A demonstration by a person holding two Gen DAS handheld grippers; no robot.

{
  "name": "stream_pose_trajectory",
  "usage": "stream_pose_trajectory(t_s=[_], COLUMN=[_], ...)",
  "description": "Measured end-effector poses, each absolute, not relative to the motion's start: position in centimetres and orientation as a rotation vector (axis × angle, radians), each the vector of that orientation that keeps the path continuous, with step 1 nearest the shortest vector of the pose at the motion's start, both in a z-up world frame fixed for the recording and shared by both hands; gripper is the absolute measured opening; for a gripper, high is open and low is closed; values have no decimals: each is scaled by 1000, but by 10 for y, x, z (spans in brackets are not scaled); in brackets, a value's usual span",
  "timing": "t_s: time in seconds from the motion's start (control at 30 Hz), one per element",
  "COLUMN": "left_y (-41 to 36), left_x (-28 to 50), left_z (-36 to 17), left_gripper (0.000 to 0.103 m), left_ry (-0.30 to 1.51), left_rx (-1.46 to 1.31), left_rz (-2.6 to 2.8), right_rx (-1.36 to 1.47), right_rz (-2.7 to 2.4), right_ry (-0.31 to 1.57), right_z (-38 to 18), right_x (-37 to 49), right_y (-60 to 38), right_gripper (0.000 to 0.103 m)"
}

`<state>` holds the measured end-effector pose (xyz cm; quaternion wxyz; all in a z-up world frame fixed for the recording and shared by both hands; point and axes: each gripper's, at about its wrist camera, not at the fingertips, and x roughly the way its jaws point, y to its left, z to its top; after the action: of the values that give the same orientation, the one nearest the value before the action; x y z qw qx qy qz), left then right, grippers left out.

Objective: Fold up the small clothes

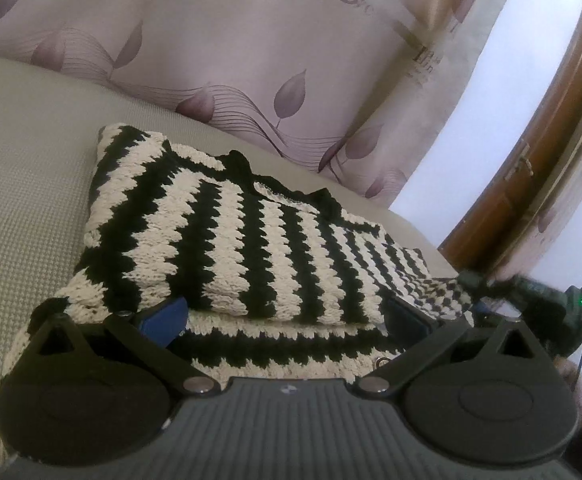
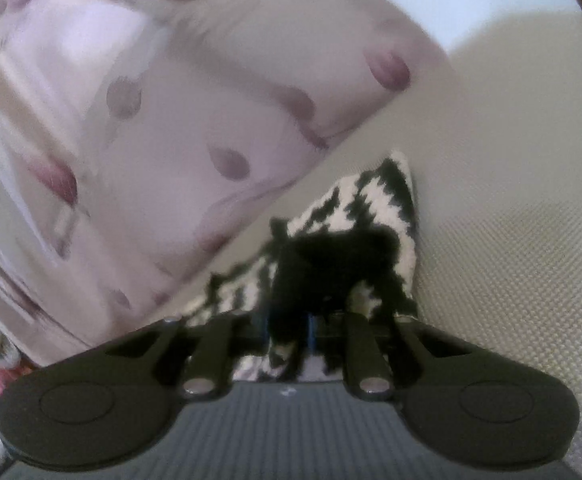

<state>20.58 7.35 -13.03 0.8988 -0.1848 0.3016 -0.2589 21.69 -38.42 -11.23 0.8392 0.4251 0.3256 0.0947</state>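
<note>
The fold is part-way made: the black-and-cream zigzag-striped knitted sweater [image 1: 227, 232] lies on the pale grey woven-textured bed surface [image 1: 23, 208], with an upper layer already doubled over a lower strip of the same knit that shows along the near edge. Behind it hangs a mauve curtain printed with purple leaves [image 1: 219, 60], and a brown wooden door [image 1: 551, 152] stands at the right.

The left gripper [image 1: 287, 316] sits low at the near edge of the sweater, angled somewhat downward, its blue-padded fingers [image 1: 167, 316] spread wide to either side of the fold — the pads press on nothing, though the knit lies between them.

The right gripper [image 2: 291, 332] is tilted down and rolled, so the bed and curtain run slantwise across its blurred view. Its jaws stand narrow, and a dark bunch of the knit — seemingly a corner or sleeve end of the sweater — sits between the fingers; it looks pinched, though the blur leaves the exact contact unclear.

As I judge it, the step in hand is carrying this gripped corner across for the next fold. That calls for the right hand to draw the fabric over the body without dragging the stacked layers, while the left closes on or steadies the near edge.
</note>
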Motion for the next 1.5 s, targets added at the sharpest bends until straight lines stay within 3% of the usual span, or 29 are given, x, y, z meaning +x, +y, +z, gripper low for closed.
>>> stream_pose_trajectory(t_s=[0.03,0.07,0.13,0.2,0.3,0.37,0.43,0.6,0.8,1.03,1.3,1.5], left_y=[73,74,73,73,74,75,75,78,82,83,82,82], left_x=[206,206,206,206,206,206,206,203,200,203,204,204], left_z=[-130,-130,-130,-129,-129,-129,-129,-129,-127,-126,-126,-127], left_gripper=[103,103,103,103,103,103,103,103,103,103,103,103], left_ry=[625,625,625,624,625,625,623,604,580,592,595,596], left_rx=[-382,-381,-379,-377,-377,-379,-381,-381,-391,-395,-401,-404], left_rz=[-535,-535,-532,-531,-532,-531,-528,-499,-457,-448,-443,-441], right_rx=[962,1023,1129,1159,1075,985,908,741,831,899,955,837], right_rz=[206,218,244,246,221,208,208,245,369,173,155,86], right_ry=[681,673,653,659,754,805,832,840,495,758,725,840], right_z=[-114,-117,-121,-121,-119,-115,-113,-93,-27,-126,-125,-136], right_x=[218,220,219,221,233,240,245,272,287,301,282,295], right_y=[-390,-394,-403,-410,-407,-403,-399,-379,-390,-411,-417,-410], right_gripper=[35,55,79,80,68,27,11,9,9,9,9,11])
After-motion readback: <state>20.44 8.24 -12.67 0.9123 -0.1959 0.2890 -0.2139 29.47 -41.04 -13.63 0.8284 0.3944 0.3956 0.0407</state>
